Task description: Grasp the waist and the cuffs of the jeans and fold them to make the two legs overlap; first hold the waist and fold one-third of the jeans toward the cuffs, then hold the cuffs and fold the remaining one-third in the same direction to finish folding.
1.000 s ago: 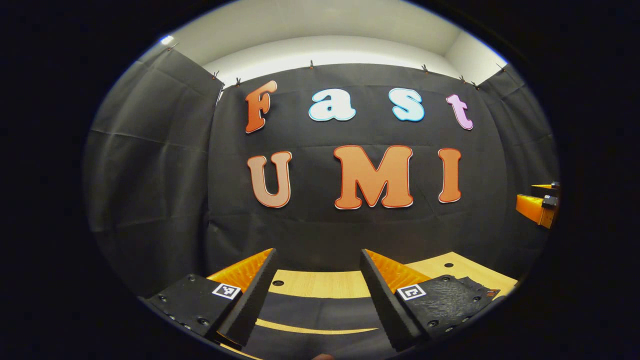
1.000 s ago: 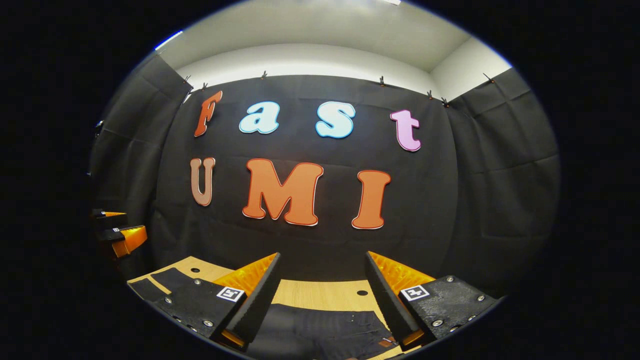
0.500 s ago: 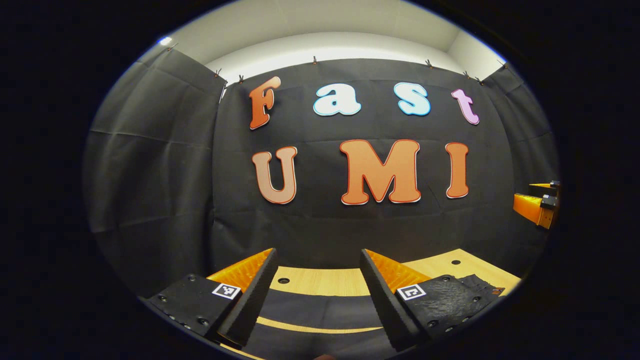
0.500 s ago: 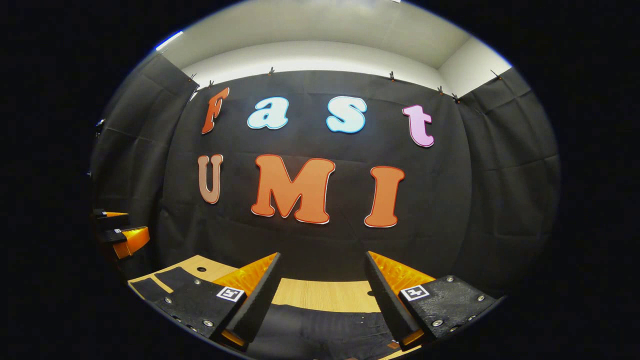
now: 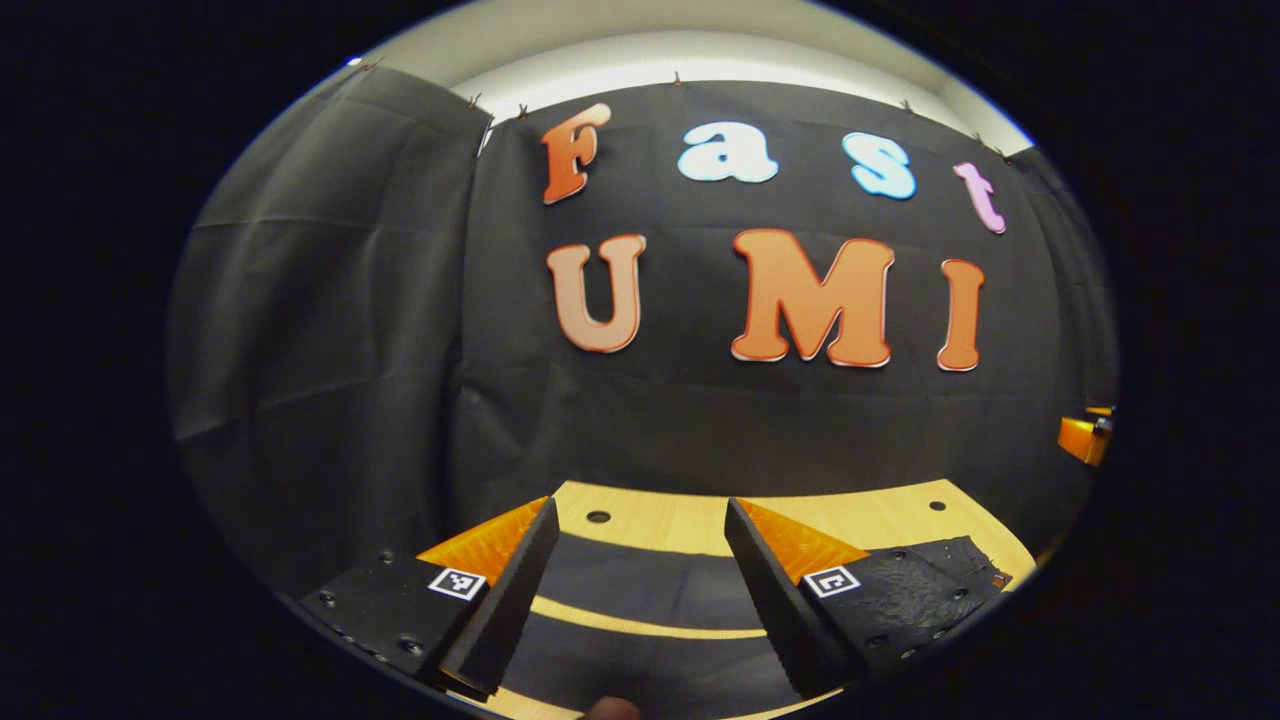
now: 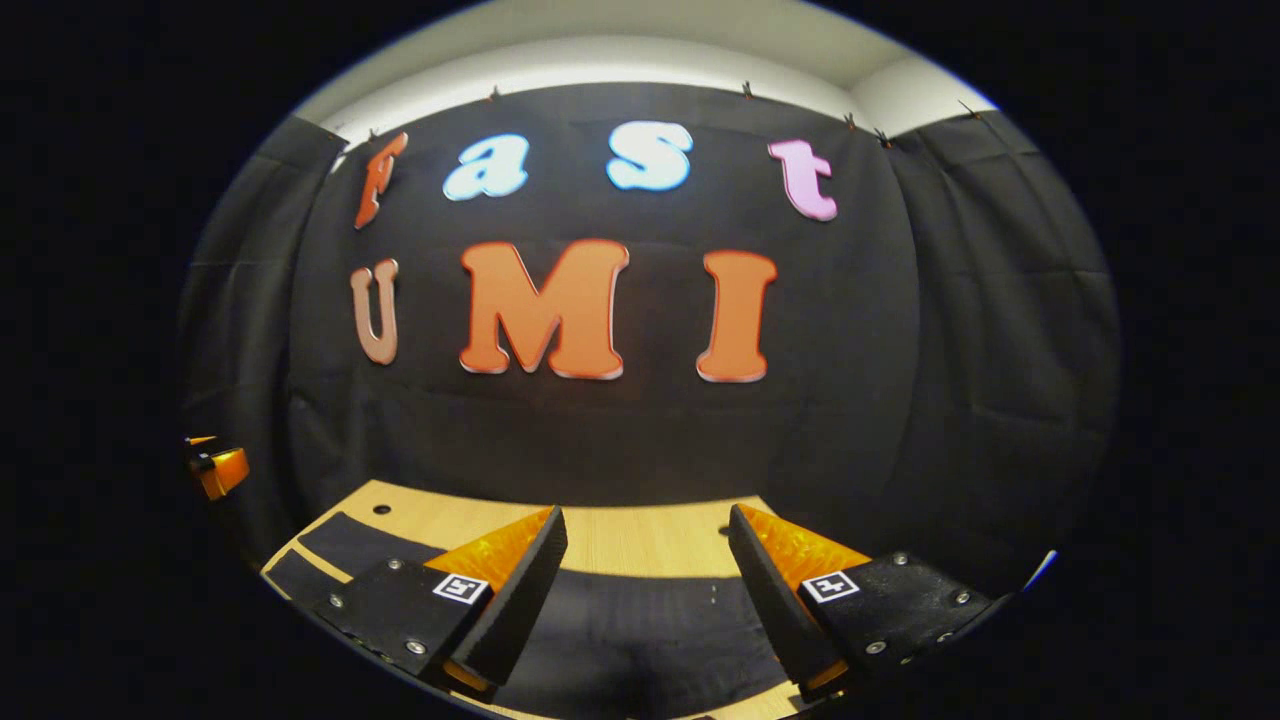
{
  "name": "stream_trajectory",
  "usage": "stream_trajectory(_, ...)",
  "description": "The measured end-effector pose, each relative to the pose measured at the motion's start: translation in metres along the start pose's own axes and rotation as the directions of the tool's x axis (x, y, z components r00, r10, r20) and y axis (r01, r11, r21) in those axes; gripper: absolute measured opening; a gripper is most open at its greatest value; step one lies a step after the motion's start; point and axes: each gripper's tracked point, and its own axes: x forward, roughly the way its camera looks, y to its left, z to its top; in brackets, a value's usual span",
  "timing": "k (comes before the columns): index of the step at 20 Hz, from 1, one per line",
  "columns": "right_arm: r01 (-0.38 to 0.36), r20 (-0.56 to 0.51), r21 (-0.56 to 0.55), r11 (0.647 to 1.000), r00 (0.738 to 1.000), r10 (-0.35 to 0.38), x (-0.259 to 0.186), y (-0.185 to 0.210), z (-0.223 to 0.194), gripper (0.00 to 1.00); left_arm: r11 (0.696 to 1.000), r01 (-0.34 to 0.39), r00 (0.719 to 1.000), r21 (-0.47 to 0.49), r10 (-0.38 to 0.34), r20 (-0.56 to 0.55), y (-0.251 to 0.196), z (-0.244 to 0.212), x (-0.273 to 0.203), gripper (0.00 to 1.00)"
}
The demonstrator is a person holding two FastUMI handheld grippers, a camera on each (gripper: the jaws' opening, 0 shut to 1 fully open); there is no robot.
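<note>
Between my left gripper's [image 5: 640, 590] spread fingers, the two dark legs of the jeans [image 5: 640, 585] lie flat on the wooden table [image 5: 690, 520], a strip of bare wood showing between them; nothing is pinched. Past my right finger, the other gripper [image 5: 1082, 438] sits well apart at the edge. Below my right gripper [image 6: 645, 600], fingers likewise spread wide, the broad dark upper part of the jeans [image 6: 640, 630] lies on the table [image 6: 640, 535], untouched. Beyond my left finger, the legs run off.

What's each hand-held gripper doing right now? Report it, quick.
Left hand-held gripper: open, holding nothing, above the jeans.
Right hand-held gripper: open, holding nothing, above the jeans.
</note>
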Motion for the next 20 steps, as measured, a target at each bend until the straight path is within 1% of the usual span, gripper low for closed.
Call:
stream_trajectory(2, 0.028, -0.111, 0.077, 0.997, 0.994, -0.019, 0.003, -0.015, -0.033, 0.98, 0.999, -0.042, 0.996, -0.021, 0.040, -0.078, 0.030, -0.022, 0.006, 0.99)
stream_trajectory(5, 0.111, -0.240, 0.207, 0.972, 0.969, -0.060, 0.004, -0.038, -0.074, 0.98, 0.994, -0.078, 0.976, -0.071, 0.061, -0.207, 0.063, -0.059, 0.016, 0.99)
stream_trajectory(7, 0.172, -0.306, 0.271, 0.947, 0.948, -0.085, 0.009, -0.049, -0.094, 0.98, 0.990, -0.099, 0.954, -0.097, 0.066, -0.293, 0.084, -0.082, 0.018, 0.98)
stream_trajectory(8, 0.205, -0.340, 0.288, 0.935, 0.935, -0.100, 0.009, -0.057, -0.108, 0.97, 0.989, -0.109, 0.940, -0.095, 0.071, -0.334, 0.095, -0.097, 0.019, 0.98)
stream_trajectory(10, 0.258, -0.405, 0.291, 0.921, 0.906, -0.126, 0.007, -0.067, -0.131, 0.97, 0.989, -0.124, 0.906, -0.080, 0.080, -0.417, 0.113, -0.126, 0.025, 0.98)
stream_trajectory(12, 0.305, -0.469, 0.288, 0.908, 0.871, -0.144, 0.007, -0.082, -0.153, 0.98, 0.985, -0.144, 0.861, -0.100, 0.075, -0.504, 0.124, -0.157, 0.030, 0.99)
stream_trajectory(15, 0.353, -0.550, 0.317, 0.880, 0.825, -0.132, 0.016, -0.107, -0.183, 0.99, 0.958, -0.247, 0.772, -0.147, 0.103, -0.627, 0.140, -0.199, 0.040, 0.99)
stream_trajectory(16, 0.372, -0.583, 0.323, 0.870, 0.803, -0.127, 0.021, -0.115, -0.197, 0.99, 0.940, -0.295, 0.733, -0.172, 0.108, -0.671, 0.145, -0.211, 0.043, 0.99)
stream_trajectory(17, 0.393, -0.621, 0.327, 0.859, 0.775, -0.118, 0.023, -0.121, -0.209, 0.99, 0.923, -0.335, 0.699, -0.189, 0.109, -0.707, 0.149, -0.224, 0.041, 0.99)
stream_trajectory(19, 0.420, -0.662, 0.343, 0.840, 0.743, -0.101, 0.031, -0.134, -0.227, 0.99, 0.891, -0.400, 0.652, -0.215, 0.111, -0.750, 0.159, -0.245, 0.043, 0.99)
stream_trajectory(20, 0.434, -0.681, 0.348, 0.831, 0.726, -0.095, 0.035, -0.140, -0.236, 0.99, 0.877, -0.433, 0.618, -0.209, 0.120, -0.777, 0.165, -0.254, 0.041, 0.99)
